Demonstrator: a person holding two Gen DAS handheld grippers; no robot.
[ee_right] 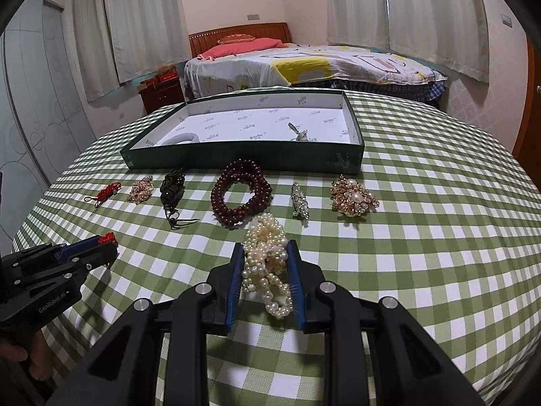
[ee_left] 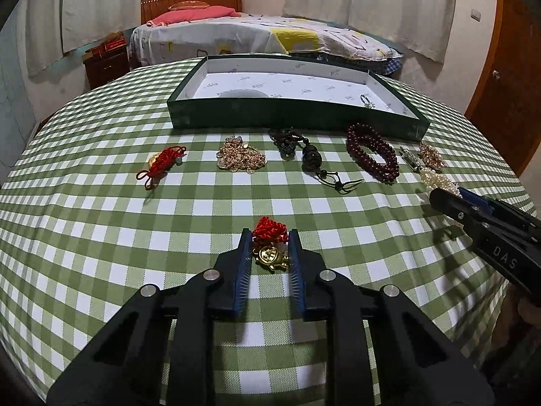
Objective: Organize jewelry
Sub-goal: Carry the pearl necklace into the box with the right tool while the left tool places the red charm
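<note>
On the checked cloth (ee_left: 101, 203) we list, first, the left gripper (ee_left: 269, 237): its jaws stand narrow around a red-knot charm (ee_left: 270, 242), the red knot lying between the fingertips and the gold piece between the blue pads; we cannot tell whether the pads press it. Second, the right gripper (ee_right: 265, 248): its jaws bracket a pearl strand (ee_right: 267, 267), pearls bunched between the pads and touching both, with the strand's far end spilling beyond the tips and its near loop resting on the cloth. In the row beyond the grippers, seen from the right wrist, left to right, we record a second red charm (ee_right: 104, 192), a gold cluster (ee_right: 140, 189), a dark cord pendant (ee_right: 172, 193), a maroon bead bracelet (ee_right: 240, 192) just beside the pearls, a crystal clip (ee_right: 300, 201) and a gold brooch (ee_right: 353, 198). Behind the row sits the green tray (ee_right: 243, 159), its white lining carrying a pale bangle (ee_right: 181, 139) at its left and a silver piece (ee_right: 299, 133) at its right. All row items lie on the cloth, apart from both grippers.
</note>
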